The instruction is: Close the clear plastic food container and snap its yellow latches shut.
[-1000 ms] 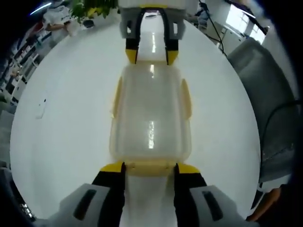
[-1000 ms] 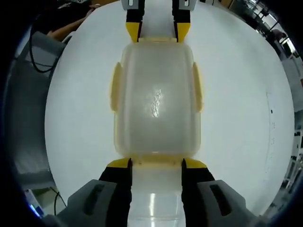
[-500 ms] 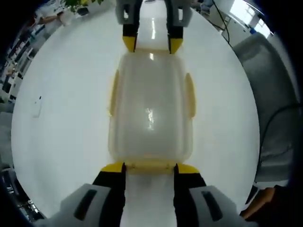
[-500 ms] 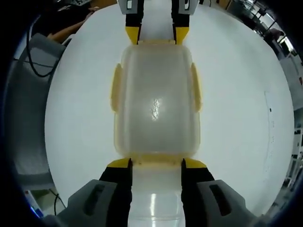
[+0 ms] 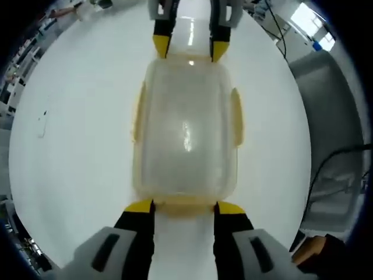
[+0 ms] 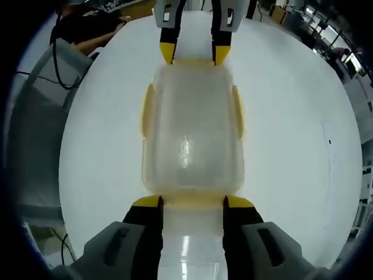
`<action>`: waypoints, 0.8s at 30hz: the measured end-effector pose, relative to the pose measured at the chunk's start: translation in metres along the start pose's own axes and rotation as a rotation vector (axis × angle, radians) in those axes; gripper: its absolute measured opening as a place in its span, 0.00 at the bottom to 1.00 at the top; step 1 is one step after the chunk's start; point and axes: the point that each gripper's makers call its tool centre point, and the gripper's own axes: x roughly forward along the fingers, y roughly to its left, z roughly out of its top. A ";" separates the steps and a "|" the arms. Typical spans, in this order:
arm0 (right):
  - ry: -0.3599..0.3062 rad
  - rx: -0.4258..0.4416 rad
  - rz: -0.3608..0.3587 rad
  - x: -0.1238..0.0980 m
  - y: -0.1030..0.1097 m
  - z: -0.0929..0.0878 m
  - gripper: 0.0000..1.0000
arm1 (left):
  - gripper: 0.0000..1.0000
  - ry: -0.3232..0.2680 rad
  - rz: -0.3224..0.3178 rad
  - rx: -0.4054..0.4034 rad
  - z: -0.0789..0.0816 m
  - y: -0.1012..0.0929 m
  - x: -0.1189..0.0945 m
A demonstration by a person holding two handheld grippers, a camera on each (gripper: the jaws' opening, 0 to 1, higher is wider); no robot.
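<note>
White table [image 5: 76, 146]: the bearing surface; all places below are given relative to the container standing on it

Clear plastic food container [image 5: 185, 131]: at the table's middle, lid already seated on the body, lying lengthwise between the two grippers. Judged placed so that each short end faces one tool squarely

Grey chair [image 5: 326, 105]: off the table edge to one long side of the container, well apart from it, a dark cable trailing over it; no obstacle to the work

Left gripper [image 5: 183, 207]: at the container's near short end in its own view, jaws spread and straddling the end latch [image 5: 185, 204], yellow tips at its two corners; judged set to press that latch down. Contact cannot be told

Right gripper [image 6: 192, 201]: at the opposite short end, jaws likewise spread about the end latch [image 6: 192, 200] there

Side latches [image 5: 236, 116]: two yellow flaps, one on each long side of the container, lying close against the wall; whether snapped cannot be told

Small dark marks [image 5: 42, 119]: on the table, well apart from the container, nothing between them and it
</note>
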 end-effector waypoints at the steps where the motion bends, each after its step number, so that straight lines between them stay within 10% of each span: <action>1: -0.023 0.001 -0.005 -0.007 -0.002 0.002 0.36 | 0.34 0.004 0.012 -0.001 0.000 0.002 -0.005; 24: -0.062 -0.060 -0.125 -0.109 0.001 -0.041 0.36 | 0.34 -0.069 0.144 -0.008 0.087 -0.007 -0.083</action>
